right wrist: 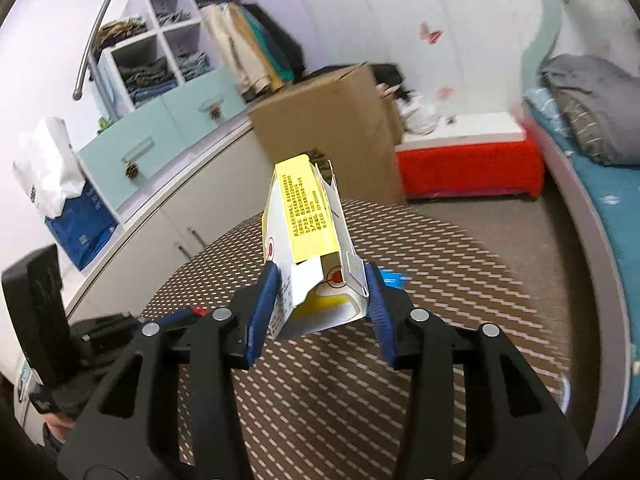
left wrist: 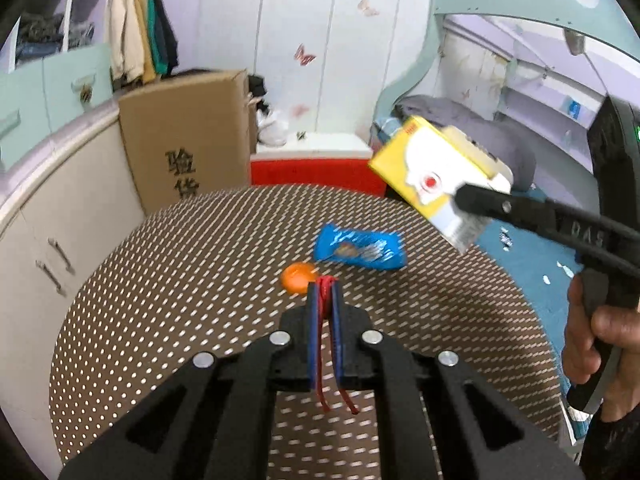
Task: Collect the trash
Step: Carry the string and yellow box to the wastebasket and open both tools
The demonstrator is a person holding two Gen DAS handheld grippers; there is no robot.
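- Left gripper [left wrist: 325, 292], low centre of its own view, is clamped tight on a red cord [left wrist: 326, 282]; two loose ends dangle out behind the pads
- Right gripper [right wrist: 320, 280] has its blue pads squeezed on the open end of a yellow carton [right wrist: 306, 216], which juts up and away toward the frame centre
- From the left camera that same carton [left wrist: 436, 172] hangs at the right of the frame, clear above the table [left wrist: 160, 280], with the person's hand [left wrist: 596, 340] on the grip at the far right edge
- On the dotted tabletop, centre frame: a blue wrapper [left wrist: 360, 250] lying flat, and an orange piece [left wrist: 298, 277] just beside it, right ahead of the left fingertips
- Step in hand, as I read it: both pickups made, both loads in the air, carry-off under way
- No bin clearly shows; the cardboard box [left wrist: 188, 132] at upper left could be the drop spot, but that is a guess
- Next move calls for steady grips on cord and carton until each is over a container, then back for wrapper and orange piece
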